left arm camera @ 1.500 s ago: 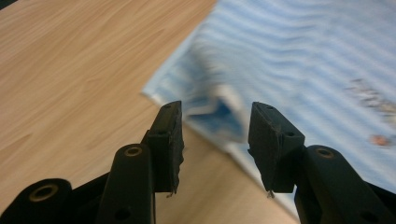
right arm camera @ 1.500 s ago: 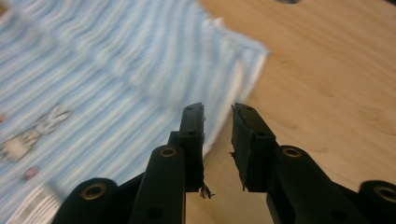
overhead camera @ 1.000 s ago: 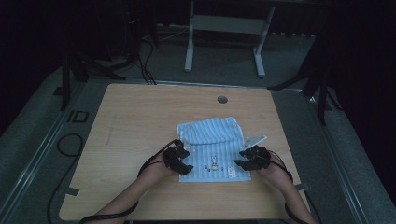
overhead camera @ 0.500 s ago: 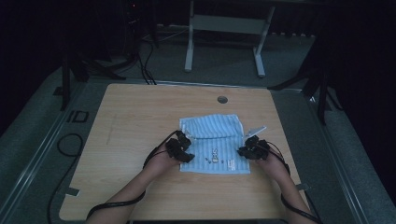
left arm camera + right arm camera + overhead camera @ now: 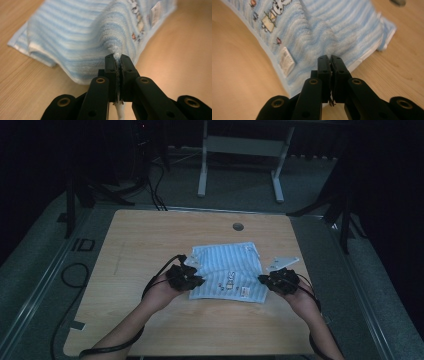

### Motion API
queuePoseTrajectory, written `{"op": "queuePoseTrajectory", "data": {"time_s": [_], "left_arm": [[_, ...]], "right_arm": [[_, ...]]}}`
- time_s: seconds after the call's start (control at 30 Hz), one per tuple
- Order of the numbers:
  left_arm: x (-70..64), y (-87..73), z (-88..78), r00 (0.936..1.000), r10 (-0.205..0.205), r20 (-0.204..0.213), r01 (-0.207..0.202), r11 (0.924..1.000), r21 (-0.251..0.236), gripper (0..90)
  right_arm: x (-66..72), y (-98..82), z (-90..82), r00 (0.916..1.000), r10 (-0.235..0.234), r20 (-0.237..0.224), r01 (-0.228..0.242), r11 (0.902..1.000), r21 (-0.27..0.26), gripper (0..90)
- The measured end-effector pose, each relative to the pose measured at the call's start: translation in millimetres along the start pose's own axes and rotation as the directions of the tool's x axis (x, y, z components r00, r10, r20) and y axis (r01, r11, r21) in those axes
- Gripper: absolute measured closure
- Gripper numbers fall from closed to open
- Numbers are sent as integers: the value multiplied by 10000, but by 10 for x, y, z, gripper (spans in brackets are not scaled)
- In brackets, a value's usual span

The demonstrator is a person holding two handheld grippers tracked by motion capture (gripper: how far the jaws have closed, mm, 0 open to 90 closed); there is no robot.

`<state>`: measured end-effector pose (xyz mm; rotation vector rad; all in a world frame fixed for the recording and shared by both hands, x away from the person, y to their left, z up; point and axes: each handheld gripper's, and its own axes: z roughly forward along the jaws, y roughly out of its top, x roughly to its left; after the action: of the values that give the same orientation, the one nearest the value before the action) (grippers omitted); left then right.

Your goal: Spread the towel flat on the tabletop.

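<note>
high view: dim, dark surround | gripper views: bright, warm, sharp fingers (image 5: 110, 67), soft far edges

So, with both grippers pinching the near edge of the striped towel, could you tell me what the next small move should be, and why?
Probably lift both corners together and carry them away from the person, toward the far edge, to fold it. The left gripper and right gripper have just closed their jaws on the blue striped towel, whose near edge is raised off the table while the rest lies flat.
</note>
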<state>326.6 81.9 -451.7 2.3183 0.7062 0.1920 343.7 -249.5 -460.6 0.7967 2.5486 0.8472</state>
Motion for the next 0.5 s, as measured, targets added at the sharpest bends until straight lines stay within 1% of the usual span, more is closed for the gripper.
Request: {"op": "queuePoseTrajectory", "data": {"time_s": [0.03, 0.1, 0.13, 0.17, 0.2, 0.27, 0.3, 0.33, 0.37, 0.4, 0.43, 0.47, 0.5], "left_arm": [[-56, -11, -64, 9996, 94, 273, -92, 9999, -64, 857], [-189, -38, -161, 9983, 292, 508, -285, 9995, -151, 856], [-266, -55, -198, 9970, 479, 610, -471, 9988, -143, 855], [-342, -74, -228, 9959, 594, 684, -586, 9982, -134, 854], [-412, -95, -253, 9947, 706, 742, -702, 9975, -92, 853], [-546, -137, -289, 9921, 836, 940, -836, 9965, -37, 852], [-611, -155, -299, 9904, 919, 1029, -923, 9957, -3, 852], [-673, -177, -306, 9882, 895, 1241, -897, 9960, -37, 849], [-736, -198, -308, 9843, 960, 1478, -980, 9952, 58, 849], [-797, -223, -298, 9787, 1080, 1748, -1131, 9934, 195, 845], [-854, -250, -281, 9705, 1140, 2124, -1243, 9916, 354, 835], [-901, -275, -254, 9583, 1220, 2585, -1421, 9880, 606, 794], [-937, -299, -227, 9512, 1356, 2772, -1634, 9833, 797, 715]], "right_arm": [[43, -4, -67, 9999, -102, 44, 102, 9999, -70, 869], [127, -31, -191, 9999, -150, 31, 151, 9995, -285, 868], [168, -55, -247, 9999, -170, 5, 170, 9993, -339, 868], [215, -86, -302, 9998, -196, -6, 196, 9989, -423, 868], [262, -124, -354, 9999, -130, -74, 126, 9987, -490, 868], [359, -212, -449, 9998, -142, -153, 133, 9984, -555, 866], [405, -259, -486, 9996, -155, -233, 143, 9986, -516, 866], [453, -305, -518, 9995, -230, -221, 220, 9987, -451, 865], [496, -352, -545, 9994, -223, -271, 212, 9990, -402, 865], [536, -397, -573, 9991, -210, -363, 199, 9994, -285, 860], [567, -444, -603, 9985, -214, -499, 205, 9996, -187, 845], [588, -491, -631, 9972, -37, -745, 28, 9999, -123, 801], [599, -537, -655, 9958, 139, -910, -154, 9998, -161, 764]]}}
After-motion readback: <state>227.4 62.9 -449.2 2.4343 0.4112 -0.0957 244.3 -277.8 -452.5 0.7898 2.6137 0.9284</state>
